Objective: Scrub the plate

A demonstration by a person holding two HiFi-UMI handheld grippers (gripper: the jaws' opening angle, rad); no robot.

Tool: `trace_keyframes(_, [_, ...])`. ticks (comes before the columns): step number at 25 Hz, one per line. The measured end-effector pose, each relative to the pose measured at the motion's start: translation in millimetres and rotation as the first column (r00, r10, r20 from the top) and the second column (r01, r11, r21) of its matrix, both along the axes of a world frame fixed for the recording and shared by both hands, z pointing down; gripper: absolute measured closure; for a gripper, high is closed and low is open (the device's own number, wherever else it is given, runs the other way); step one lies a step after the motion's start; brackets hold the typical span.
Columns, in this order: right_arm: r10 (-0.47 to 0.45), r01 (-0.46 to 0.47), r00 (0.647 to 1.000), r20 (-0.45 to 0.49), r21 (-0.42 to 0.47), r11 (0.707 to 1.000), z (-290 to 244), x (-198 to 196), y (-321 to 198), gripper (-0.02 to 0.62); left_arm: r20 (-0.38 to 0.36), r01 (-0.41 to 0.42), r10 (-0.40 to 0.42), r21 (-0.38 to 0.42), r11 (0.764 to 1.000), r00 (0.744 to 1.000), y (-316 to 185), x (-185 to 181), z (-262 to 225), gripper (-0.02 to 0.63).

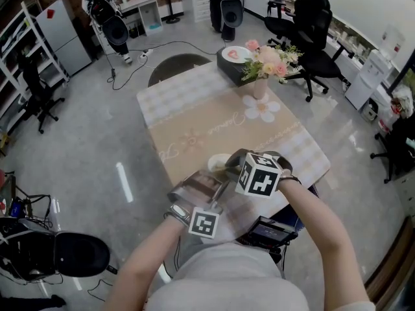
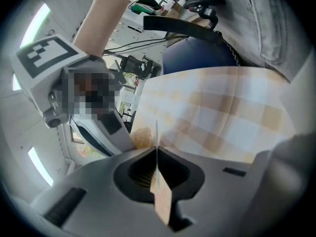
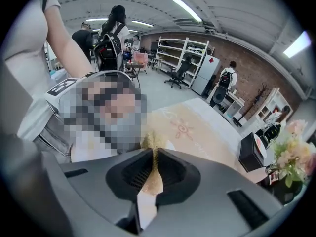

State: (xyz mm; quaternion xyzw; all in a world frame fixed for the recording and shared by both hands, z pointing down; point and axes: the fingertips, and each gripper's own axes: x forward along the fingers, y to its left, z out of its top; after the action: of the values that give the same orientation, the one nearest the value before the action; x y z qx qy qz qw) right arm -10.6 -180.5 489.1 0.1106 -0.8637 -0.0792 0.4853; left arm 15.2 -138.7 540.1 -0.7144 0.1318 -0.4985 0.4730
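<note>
The plate [image 1: 219,162] is at the near edge of the worktop [image 1: 194,125]. In the head view only a pale sliver of it shows between my two tools. My left gripper [image 2: 157,157] is clamped on its rim: in the left gripper view the jaws press together on a thin white edge seen end-on. My right gripper [image 3: 154,162] is closed on a yellow-brown scrub pad [image 3: 154,141], with a fibrous tuft poking out past the jaw tips. The pad is just beside the plate, but I cannot tell whether it touches the face, nor whether the plate rests on the cloth or hangs just above it.

I judge the scrubbing itself to be the step in hand. To do it well, I treat the left side as a fixed anchor, because a hold on a thin, smooth rim could twist or slip under a hard push. I would lay the tuft flat on the face and work in small overlapping strokes. Pushing towards the clamped rim rather than away from it stops the plate being levered out. Pressure should be light, since little of the pad sticks out and the jaw tips could scrape the plate. A slip this close to the near edge would likely send the plate to the floor.

The vase of flowers [image 1: 259,86] and the black box [image 1: 233,70] at the far end are well apart and no obstacle.
</note>
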Motion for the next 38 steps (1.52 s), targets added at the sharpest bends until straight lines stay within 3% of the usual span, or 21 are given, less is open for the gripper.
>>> trace_keyframes(4, [-0.004, 0.005, 1.000, -0.012, 0.019, 1.000, 3.6, -6.8, -6.0, 0.558, 0.001, -0.002, 0.002, 0.091, 0.996, 1.000, -7.9, -0.3, -10.7, 0.589])
trace_keyframes(7, [0.008, -0.008, 1.000, -0.003, 0.009, 1.000, 6.3, -10.5, -11.9, 0.558, -0.001, 0.004, -0.004, -0.036, 0.999, 1.000, 4.3, -0.7, 6.1, 0.589])
trace_keyframes(9, [0.025, -0.025, 1.000, 0.009, 0.000, 1.000, 7.8, -12.7, -16.3, 0.559, 0.000, 0.005, -0.005, -0.042, 0.999, 1.000, 5.2, -1.0, 6.2, 0.589])
trace_keyframes(19, [0.130, -0.130, 0.991, 0.027, 0.000, 0.991, 24.0, -14.8, -50.8, 0.560, -0.006, -0.005, 0.007, 0.183, 0.983, 1.000, -16.5, 3.3, -25.8, 0.589])
trace_keyframes(21, [0.160, -0.160, 0.987, 0.026, 0.000, 0.987, 29.4, -11.7, -58.7, 0.560, -0.009, -0.004, 0.005, 0.152, 0.988, 1.000, -13.6, 3.0, -21.7, 0.589])
trace_keyframes(23, [0.196, -0.196, 0.980, 0.024, 0.000, 0.981, 36.0, -7.0, -67.3, 0.560, -0.006, -0.001, 0.001, 0.041, 0.999, 1.000, -3.2, 1.6, -6.1, 0.589])
trace_keyframes(24, [0.213, -0.213, 0.977, 0.022, 0.003, 0.977, 39.3, -4.4, -71.6, 0.560, -0.004, -0.001, 0.001, 0.022, 1.000, 1.000, -1.4, 1.1, -3.3, 0.589])
trace_keyframes(29, [0.272, -0.272, 0.962, 0.003, 0.008, 0.962, 49.4, 10.6, -84.9, 0.560, 0.005, -0.012, 0.011, 0.186, 0.982, 1.000, -16.5, 2.3, -25.0, 0.589])
trace_keyframes(32, [0.295, -0.295, 0.955, 0.006, -0.004, 0.955, 51.0, 17.0, -88.2, 0.560, -0.006, -0.012, 0.012, 0.104, 0.994, 1.000, -8.2, 3.6, -15.5, 0.589])
trace_keyframes(36, [0.302, -0.303, 0.953, -0.011, -0.006, 0.953, 52.8, 26.1, -87.7, 0.560, -0.005, -0.011, 0.012, 0.098, 0.995, 1.000, -7.6, 2.9, -15.1, 0.589])
trace_keyframes(38, [0.312, -0.312, 0.950, -0.003, -0.018, 0.950, 51.4, 32.6, -86.6, 0.560, -0.005, -0.008, 0.008, 0.017, 1.000, 1.000, 0.1, 2.6, -4.7, 0.589])
